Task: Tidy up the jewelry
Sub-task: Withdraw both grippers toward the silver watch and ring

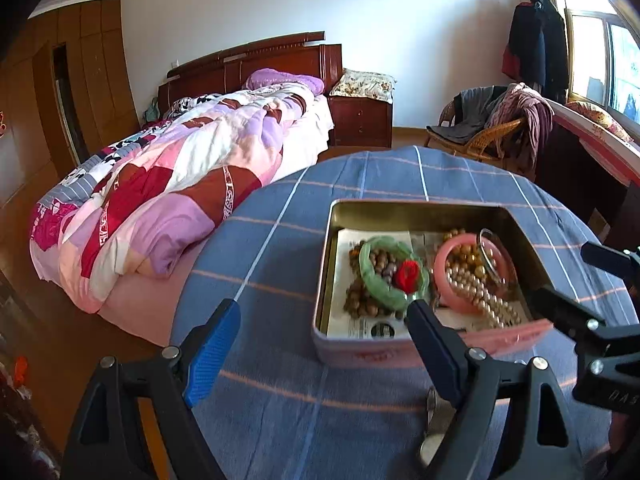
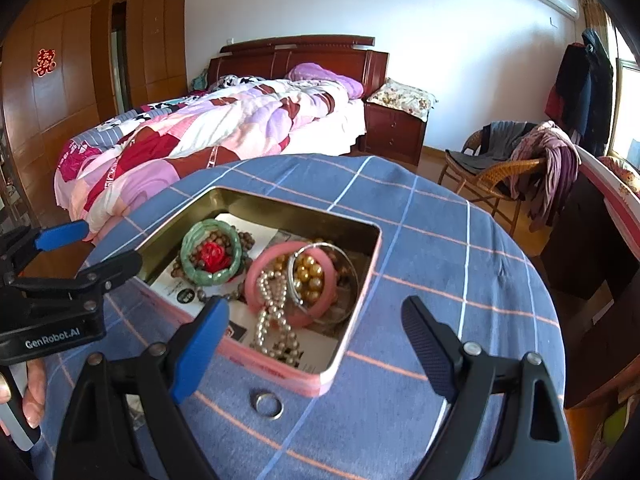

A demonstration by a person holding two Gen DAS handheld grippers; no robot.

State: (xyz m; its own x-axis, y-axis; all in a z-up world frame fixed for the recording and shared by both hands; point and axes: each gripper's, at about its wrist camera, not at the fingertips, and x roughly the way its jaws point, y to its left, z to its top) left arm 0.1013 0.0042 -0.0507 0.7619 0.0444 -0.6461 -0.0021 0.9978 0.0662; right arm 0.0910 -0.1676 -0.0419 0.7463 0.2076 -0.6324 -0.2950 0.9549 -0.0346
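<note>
Both claws (image 1: 322, 322) (image 2: 310, 324) wide apart, empty

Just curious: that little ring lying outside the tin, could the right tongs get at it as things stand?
Probably yes. The ring lies bare on the cloth beside the tin, and the right tongs gape open above it.

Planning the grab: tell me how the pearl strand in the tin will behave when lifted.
The pearl strand looks floppy: it lies in loose loops, so it would probably dangle. It threads through the pink bangle, so that may drag along. Its round, glossy beads may slip between the fingers.
</note>
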